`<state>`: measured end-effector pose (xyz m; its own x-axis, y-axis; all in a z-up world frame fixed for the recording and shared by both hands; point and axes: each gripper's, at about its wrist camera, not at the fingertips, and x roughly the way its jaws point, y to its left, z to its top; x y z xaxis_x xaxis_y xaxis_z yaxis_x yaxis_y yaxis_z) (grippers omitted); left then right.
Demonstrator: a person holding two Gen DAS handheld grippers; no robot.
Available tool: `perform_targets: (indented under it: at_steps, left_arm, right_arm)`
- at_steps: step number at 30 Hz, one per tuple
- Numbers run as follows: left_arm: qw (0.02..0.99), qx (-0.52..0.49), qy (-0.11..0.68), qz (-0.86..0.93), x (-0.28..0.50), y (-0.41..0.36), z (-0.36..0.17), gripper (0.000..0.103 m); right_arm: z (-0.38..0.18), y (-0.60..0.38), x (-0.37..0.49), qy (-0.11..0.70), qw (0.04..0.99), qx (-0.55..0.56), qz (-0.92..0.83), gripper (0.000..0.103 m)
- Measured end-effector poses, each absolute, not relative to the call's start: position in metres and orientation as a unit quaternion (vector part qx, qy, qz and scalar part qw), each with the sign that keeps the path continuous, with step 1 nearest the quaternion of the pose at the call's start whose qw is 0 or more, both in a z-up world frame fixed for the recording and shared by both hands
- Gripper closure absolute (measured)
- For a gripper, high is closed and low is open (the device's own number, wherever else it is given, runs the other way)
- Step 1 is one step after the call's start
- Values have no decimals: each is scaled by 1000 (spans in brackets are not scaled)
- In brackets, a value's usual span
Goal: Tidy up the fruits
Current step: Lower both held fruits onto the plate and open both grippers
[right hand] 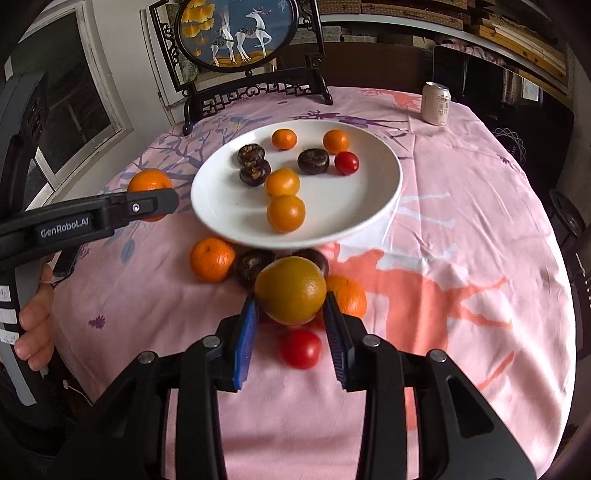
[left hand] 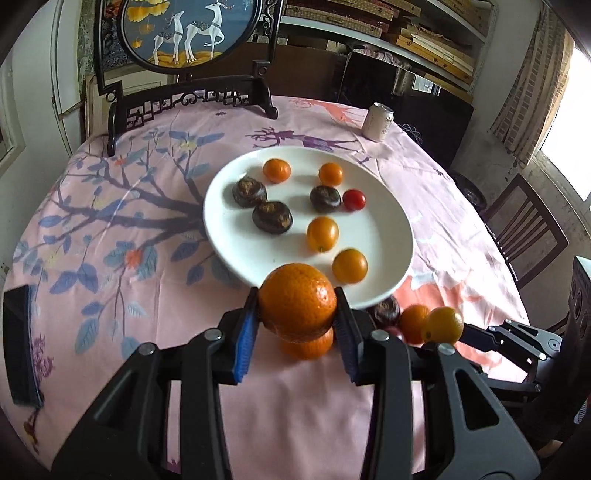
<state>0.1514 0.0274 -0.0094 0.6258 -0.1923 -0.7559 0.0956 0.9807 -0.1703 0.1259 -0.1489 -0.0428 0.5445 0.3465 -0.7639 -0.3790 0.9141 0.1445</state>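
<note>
My left gripper (left hand: 297,314) is shut on an orange mandarin (left hand: 297,301), held above the pink cloth just before the near rim of the white plate (left hand: 229,214). A second mandarin (left hand: 308,347) lies on the cloth under it. My right gripper (right hand: 291,306) is shut on a yellow-orange citrus fruit (right hand: 291,290), also lifted near the plate's front rim. On the plate lie several small oranges, three dark water chestnuts (right hand: 313,160) and a cherry tomato (right hand: 346,162). In the right wrist view the left gripper (right hand: 153,197) with its mandarin (right hand: 149,181) is left of the plate.
Loose on the cloth before the plate are a mandarin (right hand: 211,259), two dark chestnuts (right hand: 253,267), another mandarin (right hand: 349,295) and a red tomato (right hand: 300,348). A drink can (right hand: 436,103) stands at the far right, a framed deer screen (right hand: 236,33) at the back.
</note>
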Motion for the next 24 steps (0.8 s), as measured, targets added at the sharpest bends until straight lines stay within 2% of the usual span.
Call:
perform_targets:
  at_steps: [5, 9, 19, 20, 21, 22, 23, 24]
  left_arm:
    - [893, -50, 444, -57, 232, 24, -2, 64]
    - [883, -40, 466, -42, 285, 17, -15, 64]
    - [862, -46, 503, -38, 342, 13, -50, 63]
    - [863, -44, 503, -37, 344, 12, -50, 60]
    - [864, -42, 500, -37, 345, 11, -49, 52]
    - [866, -39, 497, -34, 344, 11, -45, 29]
    - [873, -37, 486, -32, 339, 12, -39, 23]
    - [879, -34, 474, -33, 333, 13, -33, 23]
  right_arm:
    - [-28, -135, 190, 435, 875, -38, 208, 67]
    - [-38, -125, 239, 460, 864, -49, 197, 67]
    - [-63, -121, 292, 486, 853, -56, 182, 67]
    - [-64, -120, 294, 486, 853, -56, 181, 66]
    - [-65, -119, 295, 486, 854, -59, 179, 59]
    - [-64, -120, 294, 480, 858, -62, 171, 45]
    - [-61, -121, 291, 473, 864, -66, 163, 42]
    - [-56, -122, 285, 464, 868, -70, 160, 42]
